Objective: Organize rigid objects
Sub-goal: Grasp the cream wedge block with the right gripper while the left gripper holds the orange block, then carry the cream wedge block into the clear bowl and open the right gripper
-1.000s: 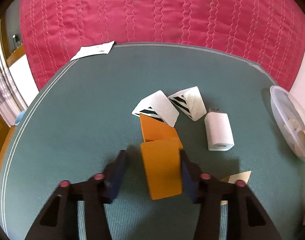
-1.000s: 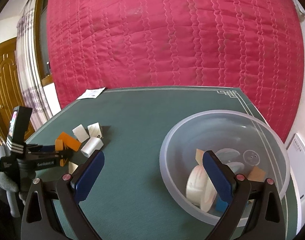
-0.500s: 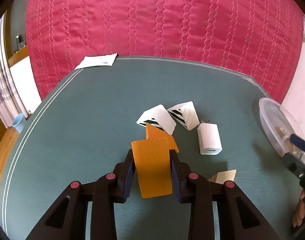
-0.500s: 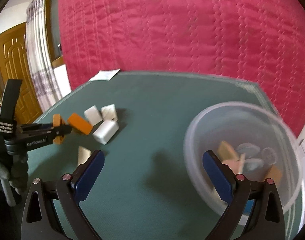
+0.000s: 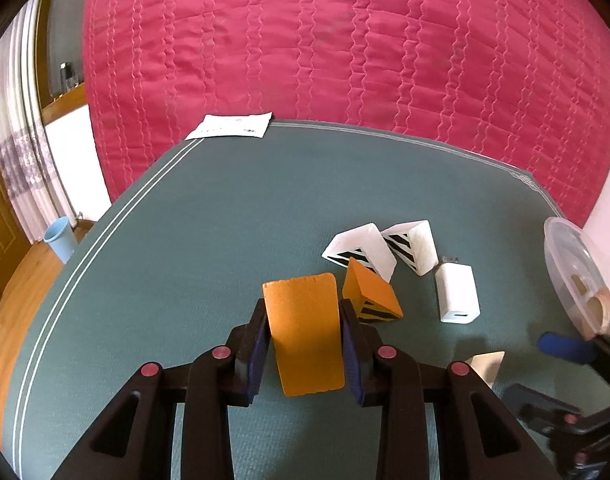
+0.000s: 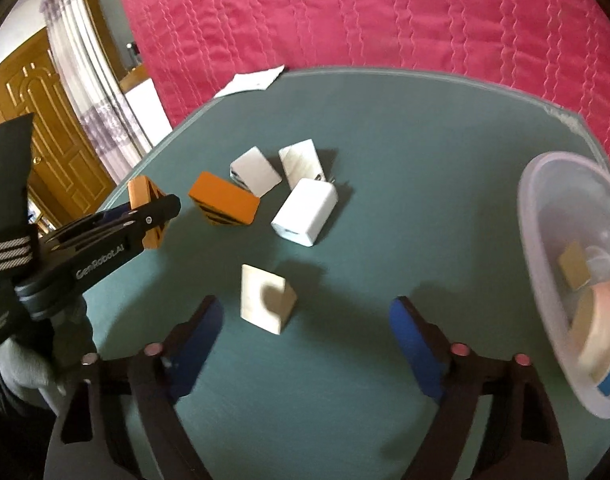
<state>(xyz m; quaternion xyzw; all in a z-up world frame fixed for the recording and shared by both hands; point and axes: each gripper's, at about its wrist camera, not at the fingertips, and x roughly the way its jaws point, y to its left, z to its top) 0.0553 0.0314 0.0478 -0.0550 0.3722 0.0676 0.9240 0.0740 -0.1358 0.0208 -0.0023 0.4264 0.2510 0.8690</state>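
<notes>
held wedge: orange wedge (image 5: 305, 332) pinched between the pads of the left tongs (image 5: 305, 354), lifted off the counter (image 5: 209, 216); in the right wrist view it shows at 9 o'clock, at the tong tips.
second orange wedge: (image 5: 371, 294) striped side showing, lies on the counter just at 1 o'clock of the held one.
white wedges: two striped ones (image 5: 361, 250) (image 5: 413, 246) side by side, touching, at 12 o'clock of the second orange wedge.
charger: white plug block (image 5: 457, 294) just beside the white wedges, at 3 o'clock of the orange pair.
wooden block: pale piece (image 6: 267, 298) with a curved notch, near the right tongs (image 6: 305, 344), off their left pad and not between the pads.
right tongs: spread but closing, nothing gripped.
bowl: clear plastic bowl (image 6: 545, 240) at 3 o'clock edge of the counter; holds tape rolls and small wooden pieces.
progress: partly done. Some items in the bowl; six left outside it, one of them in hand.
paper: white sheet (image 5: 231, 126) at the counter's far edge, 11 o'clock.
</notes>
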